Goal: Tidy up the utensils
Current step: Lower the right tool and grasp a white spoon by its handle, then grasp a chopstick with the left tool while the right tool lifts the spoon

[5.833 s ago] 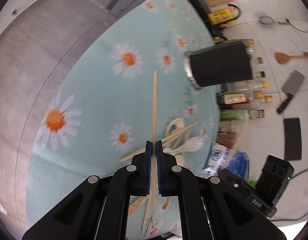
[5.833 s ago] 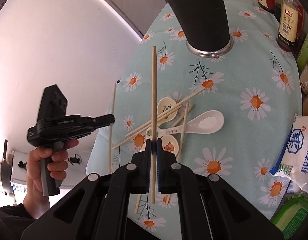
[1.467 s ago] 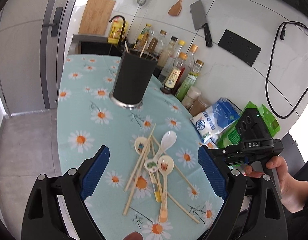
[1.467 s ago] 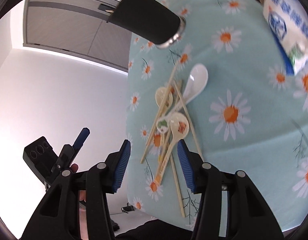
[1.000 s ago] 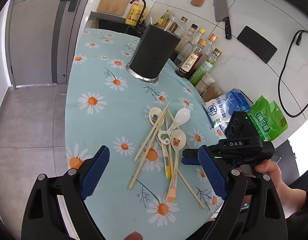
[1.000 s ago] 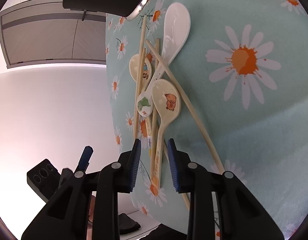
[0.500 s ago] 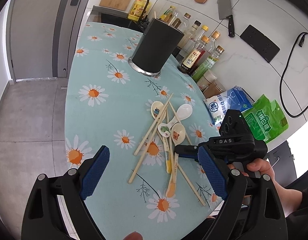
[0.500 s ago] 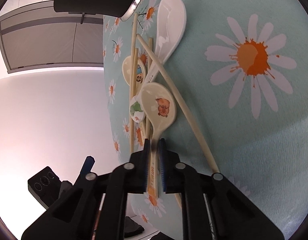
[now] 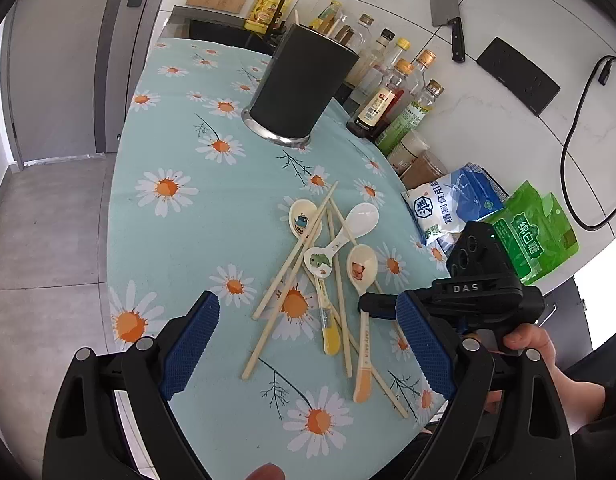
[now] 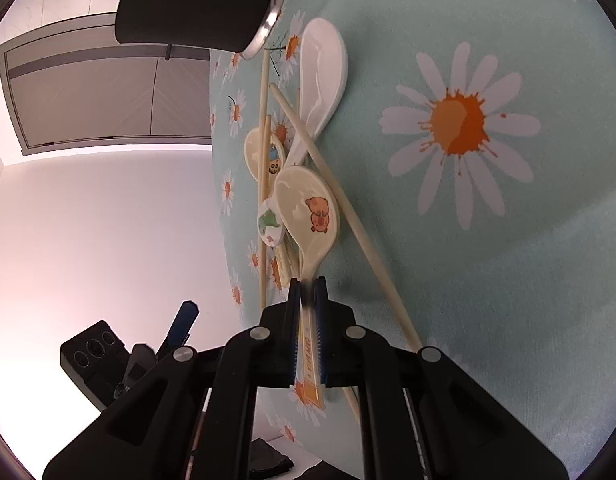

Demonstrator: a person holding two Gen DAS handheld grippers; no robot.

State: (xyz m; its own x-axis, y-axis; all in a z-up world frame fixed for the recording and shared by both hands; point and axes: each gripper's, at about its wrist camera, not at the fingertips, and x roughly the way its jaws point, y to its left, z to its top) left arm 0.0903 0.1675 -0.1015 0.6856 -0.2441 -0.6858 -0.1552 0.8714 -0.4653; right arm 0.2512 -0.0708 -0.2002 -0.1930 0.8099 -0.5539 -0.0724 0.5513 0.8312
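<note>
Black utensil holder (image 9: 304, 92) holds a few chopsticks (image 9: 331, 28).

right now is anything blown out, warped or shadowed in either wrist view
Left wrist view: strong fisheye bends the table edge; window glare whites out the right border. Right wrist view: the bare wall washes pinkish-white; the right gripper casts a dark shadow beside the bear spoon, whose handle looks slightly blurred.
</note>
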